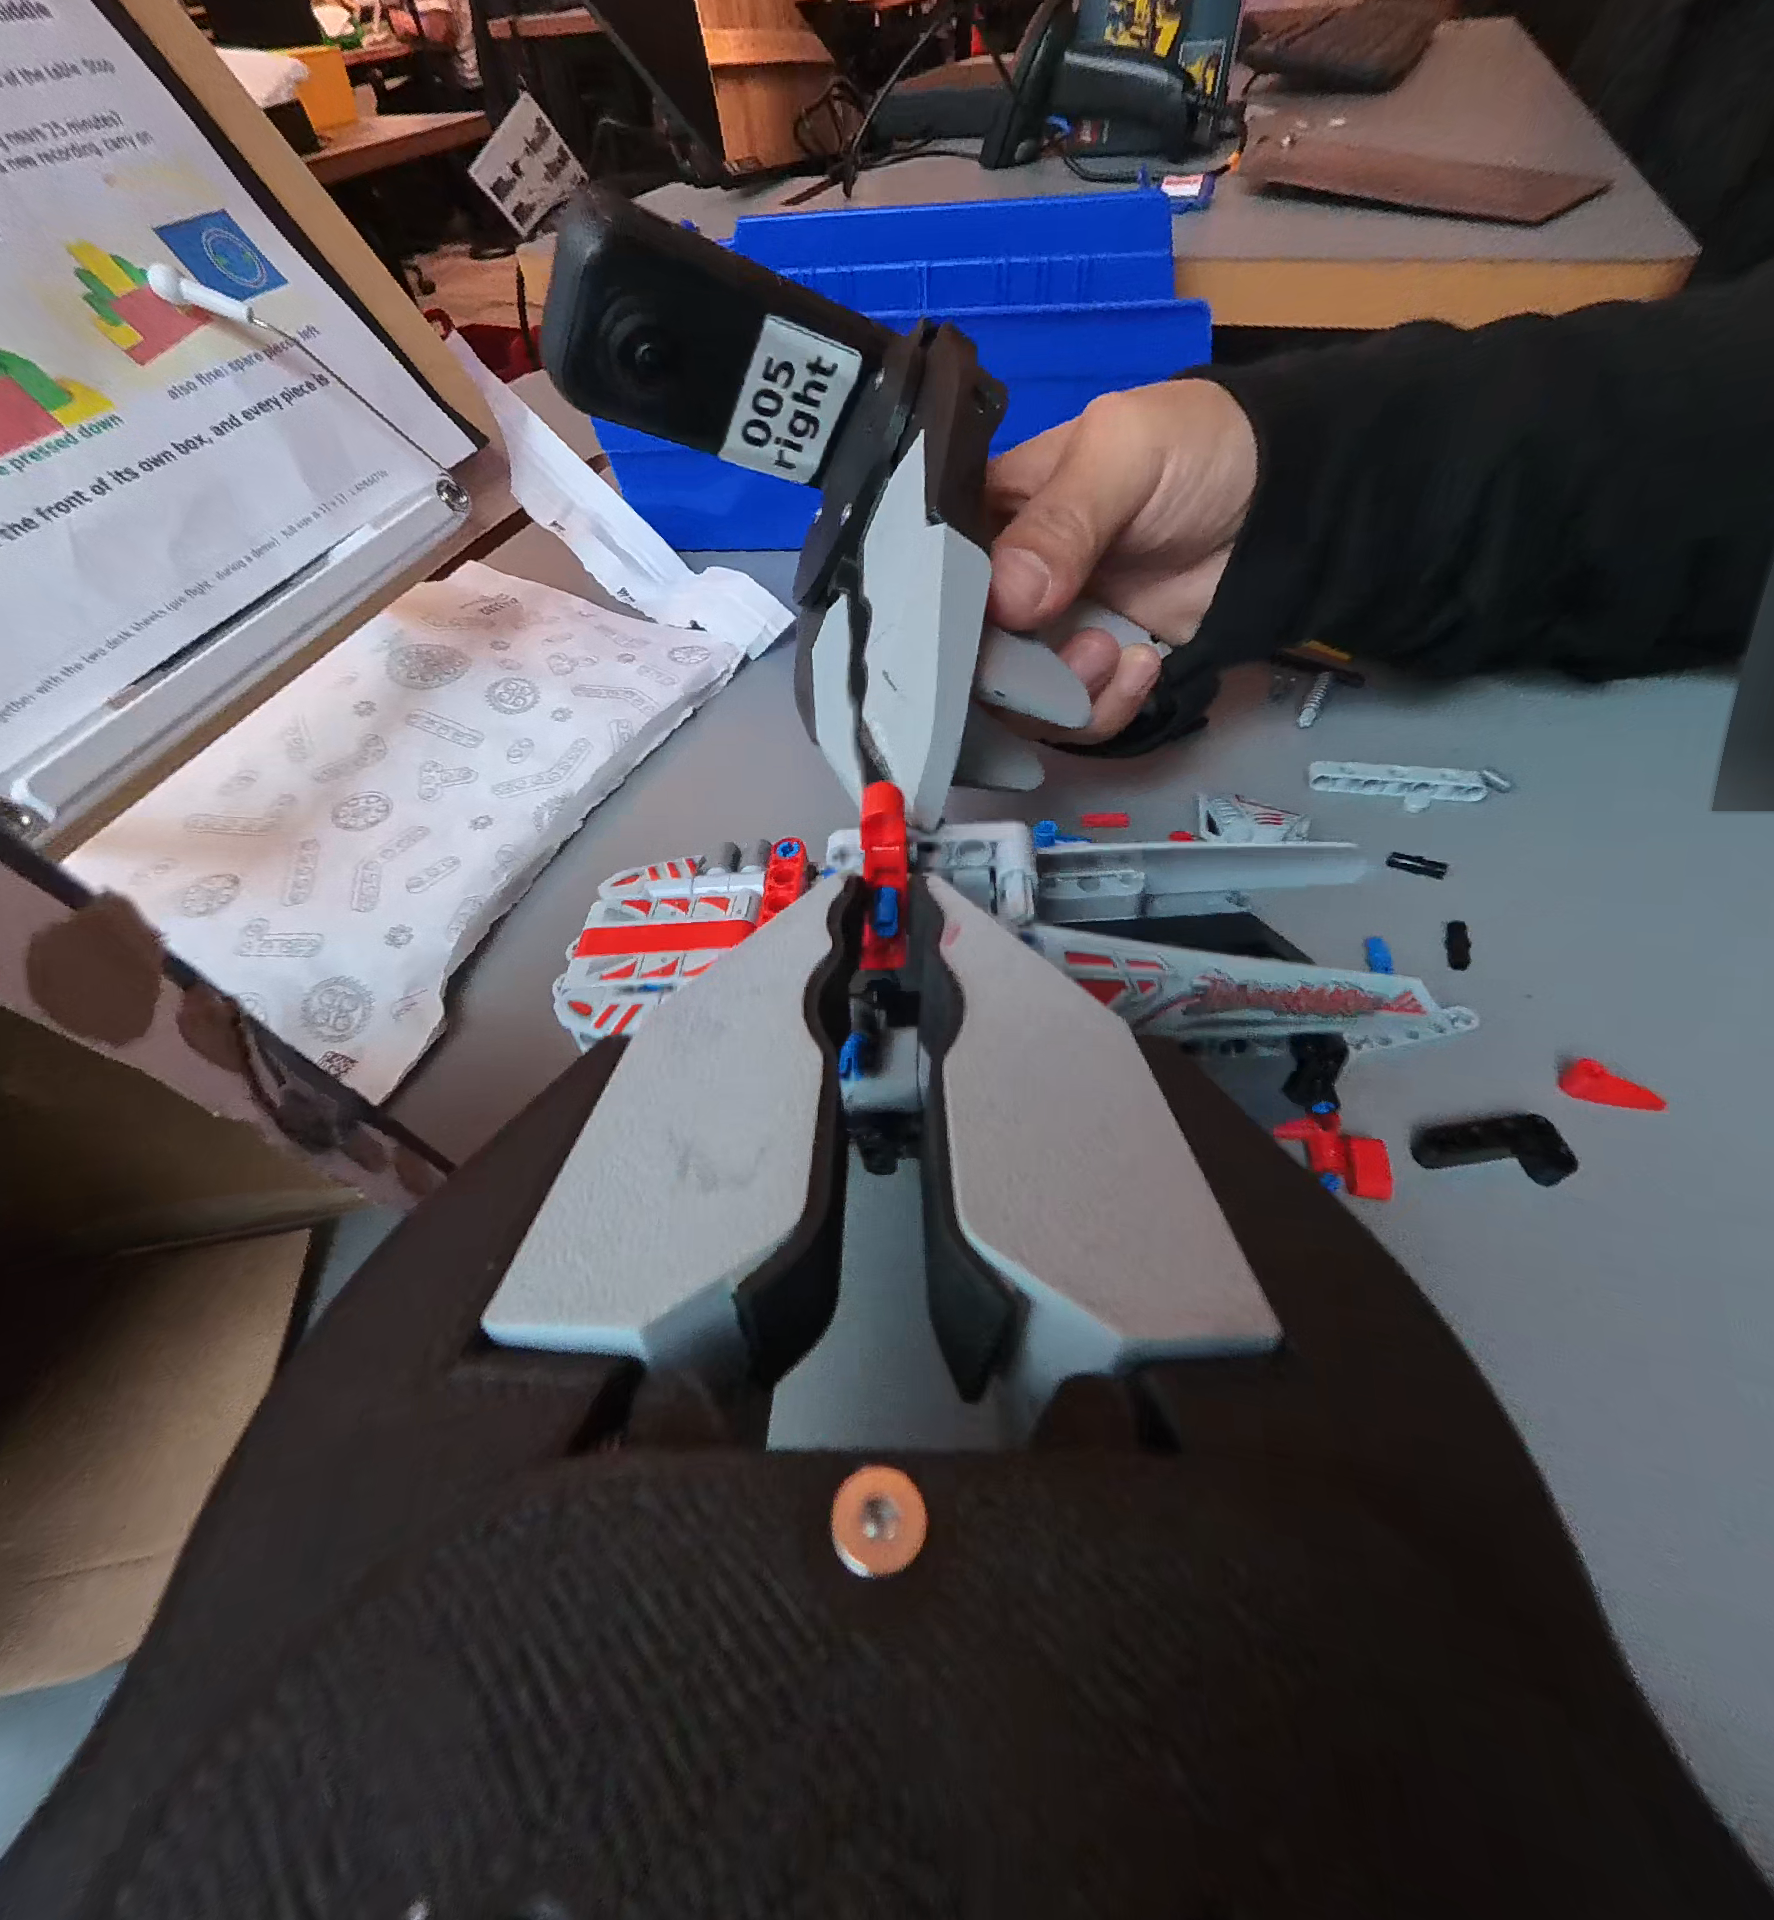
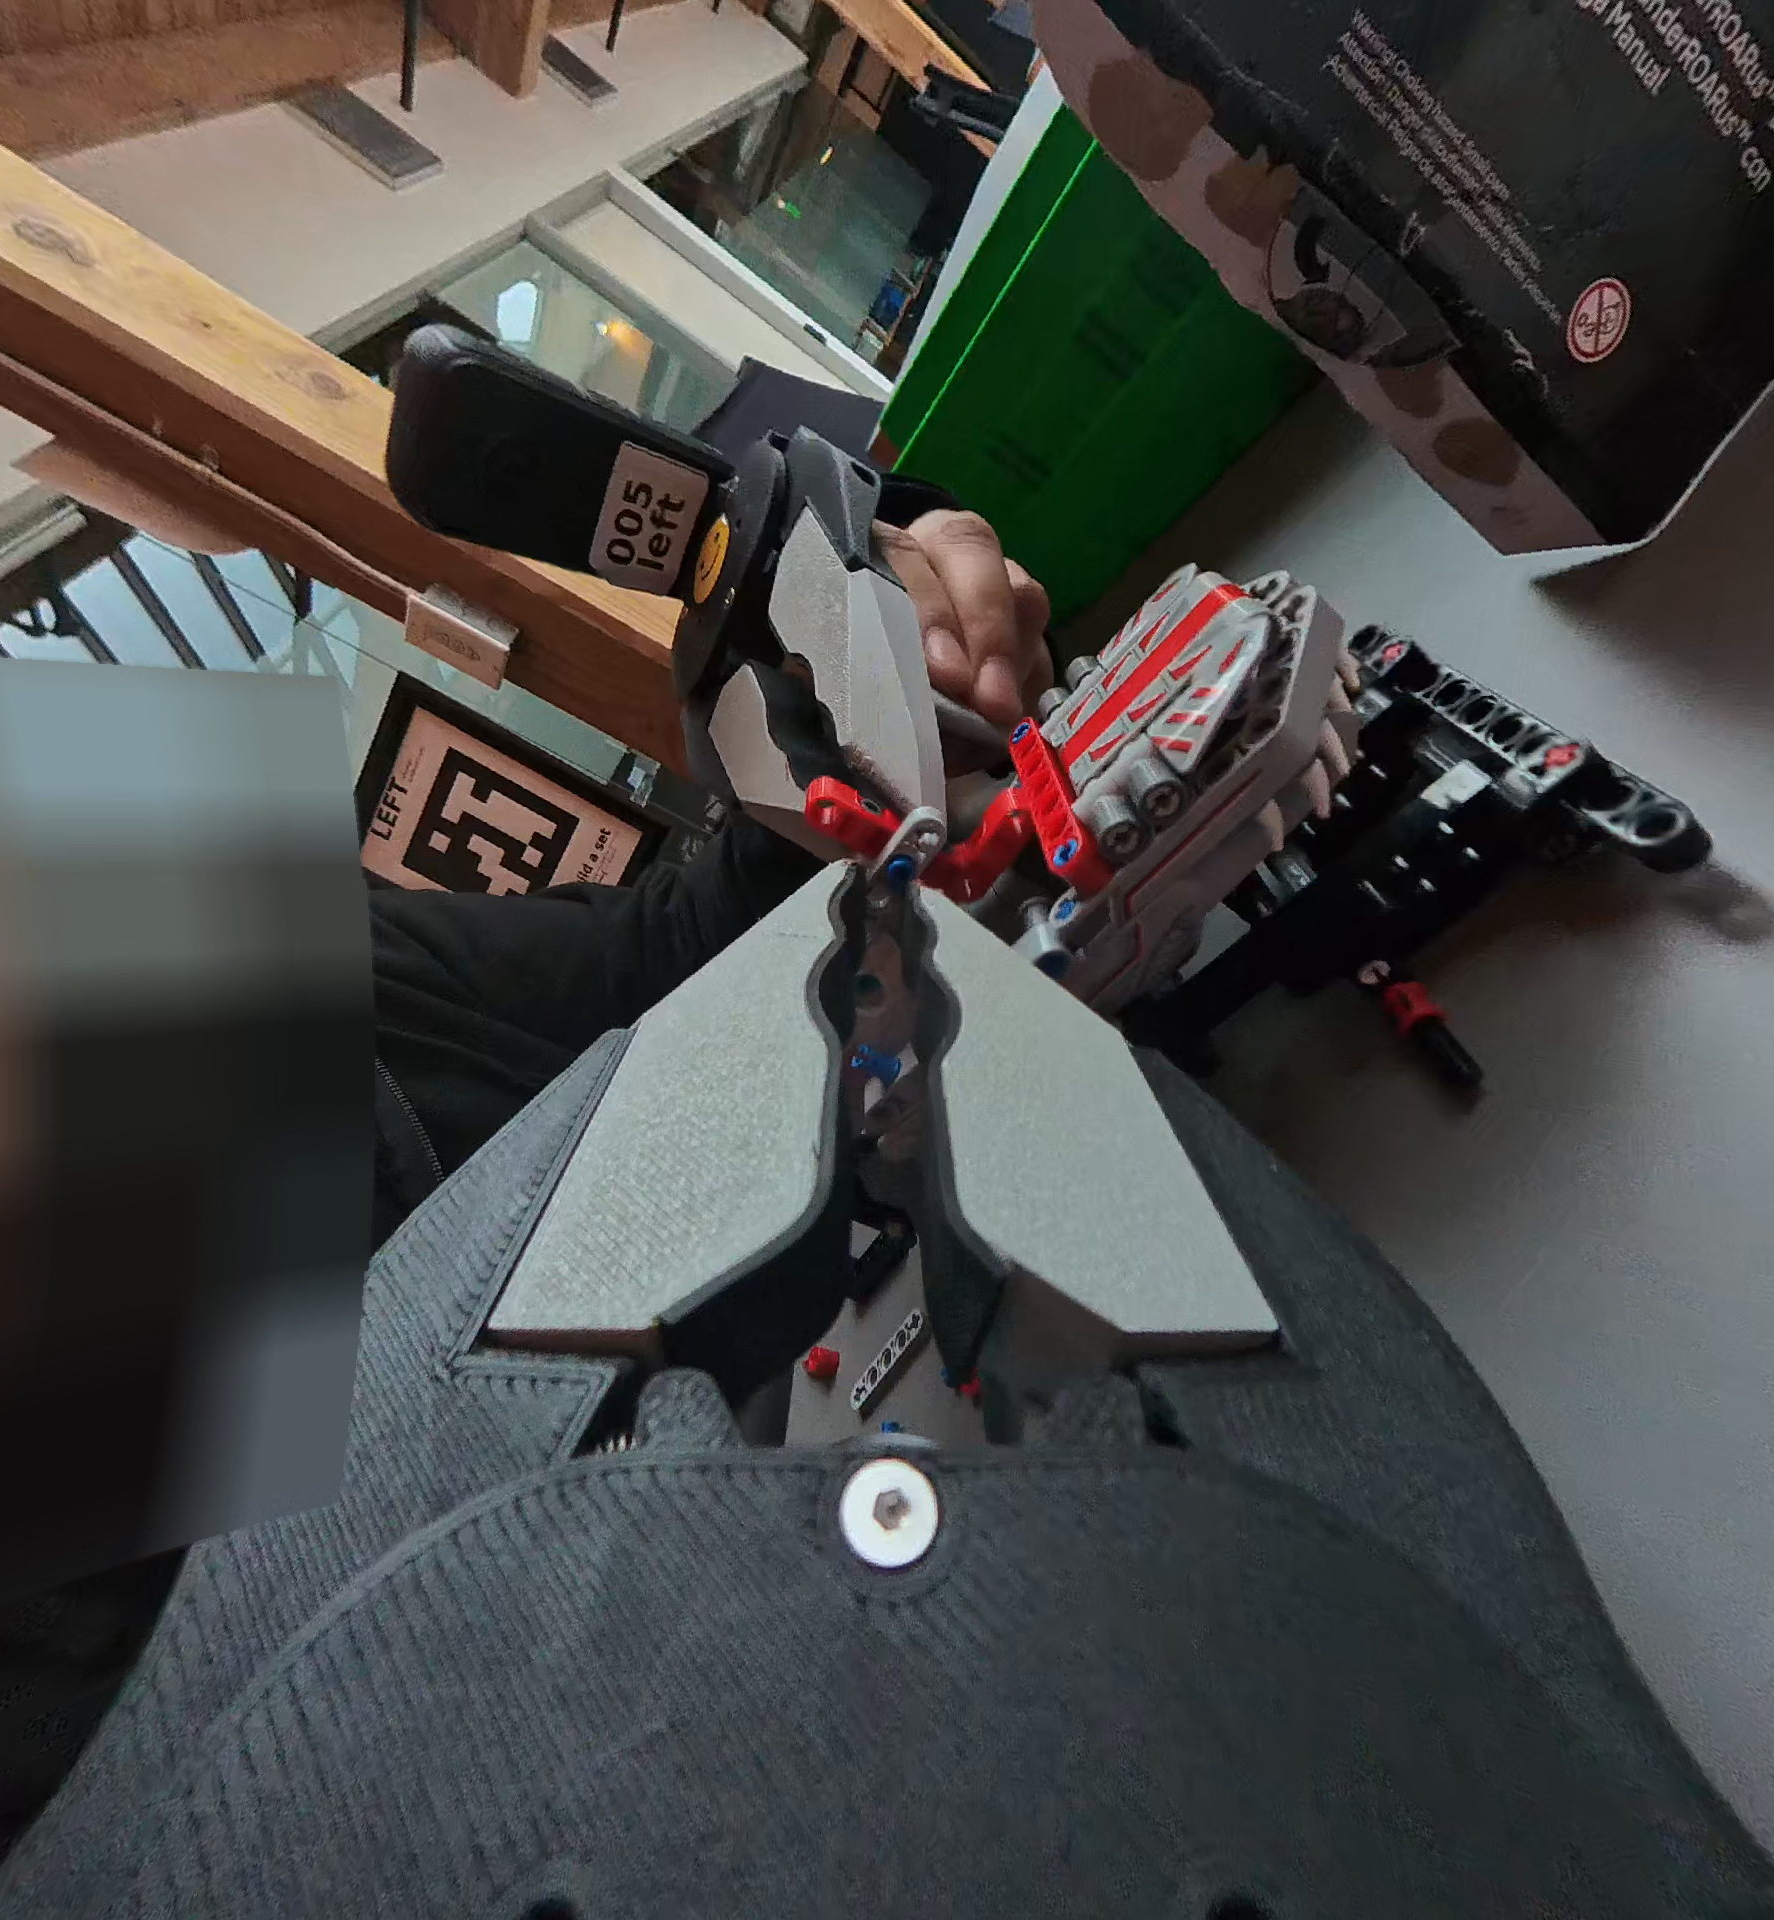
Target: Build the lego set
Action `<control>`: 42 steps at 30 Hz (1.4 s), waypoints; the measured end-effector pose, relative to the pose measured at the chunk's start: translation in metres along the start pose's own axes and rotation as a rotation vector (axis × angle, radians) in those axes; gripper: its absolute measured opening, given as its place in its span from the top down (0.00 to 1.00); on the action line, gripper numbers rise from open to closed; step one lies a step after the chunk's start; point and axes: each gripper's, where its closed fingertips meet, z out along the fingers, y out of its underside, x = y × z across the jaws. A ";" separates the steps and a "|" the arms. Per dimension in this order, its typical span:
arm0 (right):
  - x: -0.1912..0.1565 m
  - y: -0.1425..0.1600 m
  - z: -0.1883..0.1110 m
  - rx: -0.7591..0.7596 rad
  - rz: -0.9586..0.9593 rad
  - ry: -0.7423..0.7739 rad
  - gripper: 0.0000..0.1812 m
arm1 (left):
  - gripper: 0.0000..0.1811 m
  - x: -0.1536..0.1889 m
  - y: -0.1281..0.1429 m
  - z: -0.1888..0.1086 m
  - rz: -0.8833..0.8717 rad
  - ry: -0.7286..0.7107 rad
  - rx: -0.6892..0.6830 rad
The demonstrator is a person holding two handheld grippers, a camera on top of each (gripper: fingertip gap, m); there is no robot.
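The partly built lego model, grey with red stripes [image 1: 675, 914], lies on the grey table [image 1: 1589, 1351]. It also shows in the right wrist view [image 2: 1174, 707], on a black frame [image 2: 1485, 769]. My left gripper [image 1: 878, 894] is shut on a red beam [image 1: 883, 925] that sticks out of the model. My right gripper [image 2: 883, 883] is shut on a thin grey beam with blue pins [image 2: 914, 831], held against that red beam [image 2: 831, 810]. In the left wrist view the right gripper [image 1: 888, 795] comes down from above, tips meeting mine. The left gripper [image 2: 867, 805] also shows in the right wrist view.
Loose pieces lie to the right: a red wedge [image 1: 1610, 1086], a black L-beam [image 1: 1496, 1143], a grey beam [image 1: 1402, 779]. A paper bag [image 1: 395, 790], an instruction stand [image 1: 135, 364] and a cardboard box [image 1: 83, 1351] are left; a blue bin [image 1: 966, 270] is behind. A black set box [image 2: 1537, 260] stands beside. Left and right tips are no more than a few centimetres apart.
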 end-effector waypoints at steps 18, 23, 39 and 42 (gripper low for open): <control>0.003 -0.006 0.004 0.055 0.041 0.003 0.92 | 0.97 -0.003 -0.002 0.000 0.009 -0.025 0.035; 0.003 -0.006 0.004 0.070 0.058 -0.024 0.95 | 0.97 -0.005 -0.003 0.000 -0.018 -0.023 0.046; 0.009 -0.014 -0.011 0.144 0.064 -0.003 0.98 | 0.97 -0.017 -0.007 -0.013 -0.178 -0.016 0.116; 0.010 -0.022 -0.030 0.184 0.068 -0.002 0.98 | 0.97 -0.031 -0.008 -0.034 -0.202 -0.044 0.152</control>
